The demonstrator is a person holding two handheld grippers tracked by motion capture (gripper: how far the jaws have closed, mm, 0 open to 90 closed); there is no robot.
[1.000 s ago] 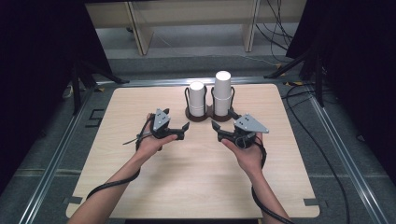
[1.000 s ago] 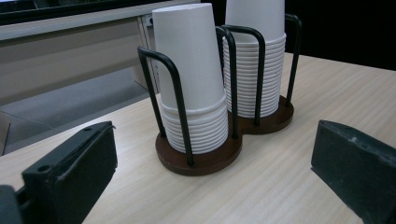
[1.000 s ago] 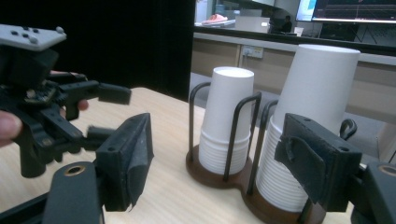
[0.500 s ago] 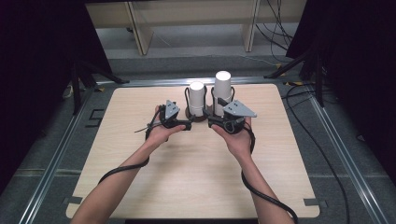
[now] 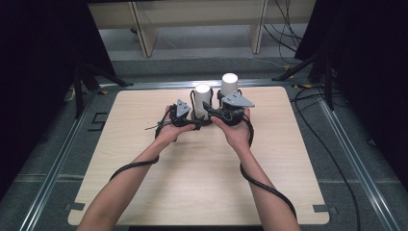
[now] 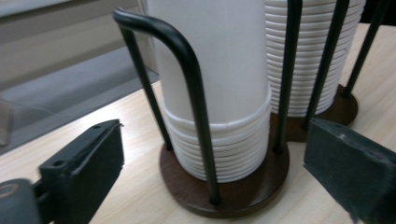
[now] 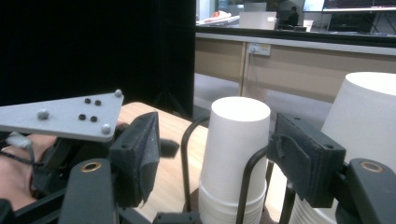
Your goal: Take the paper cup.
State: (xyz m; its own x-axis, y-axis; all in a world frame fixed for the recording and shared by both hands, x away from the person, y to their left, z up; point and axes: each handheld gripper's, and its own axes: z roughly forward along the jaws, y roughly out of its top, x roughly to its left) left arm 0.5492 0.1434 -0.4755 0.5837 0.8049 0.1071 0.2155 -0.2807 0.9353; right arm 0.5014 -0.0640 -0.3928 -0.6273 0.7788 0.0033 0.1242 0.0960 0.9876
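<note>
Left fingers (image 6: 84, 172) flanking cup stack (image 6: 219, 98), right fingers (image 7: 140, 158) astride it.

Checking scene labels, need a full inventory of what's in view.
table: 1, light wood, centre
cup stacks: 2, white, far middle of the table; shorter one, taller one
wire holders: 2, black on round brown bases, one around each stack
shelving: beige, beyond the table
left claw: 1, black, at the shorter stack's holder; jaws just been closing, apart either side of the base
right claw: 1, black, by the stacks; jaws just been closing, gap to the top cup
cables: 2, black, along the forearms
hands: 2, left, right
</note>
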